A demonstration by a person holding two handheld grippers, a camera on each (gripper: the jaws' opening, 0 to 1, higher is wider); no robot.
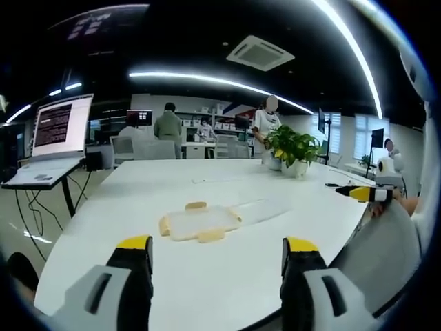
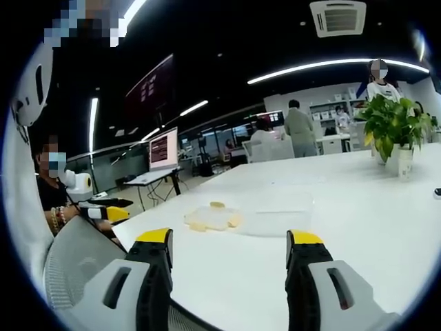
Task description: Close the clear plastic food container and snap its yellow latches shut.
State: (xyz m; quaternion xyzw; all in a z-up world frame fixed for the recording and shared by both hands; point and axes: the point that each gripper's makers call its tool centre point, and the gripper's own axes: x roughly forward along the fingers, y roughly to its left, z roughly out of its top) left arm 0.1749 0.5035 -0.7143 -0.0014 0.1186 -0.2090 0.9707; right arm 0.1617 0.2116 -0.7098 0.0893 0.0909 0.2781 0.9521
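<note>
Gaping left tool (image 1: 217, 258), then clear container (image 1: 200, 222) (yellow latches unsnapped), lid open.

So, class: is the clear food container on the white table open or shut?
Open. The clear container lies with its lid swung flat onto the table beside it, the yellow latches unfastened.

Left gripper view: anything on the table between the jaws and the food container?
Nothing: in the left gripper view, bare white table runs from the open left gripper to the clear container with its yellow latches.
</note>
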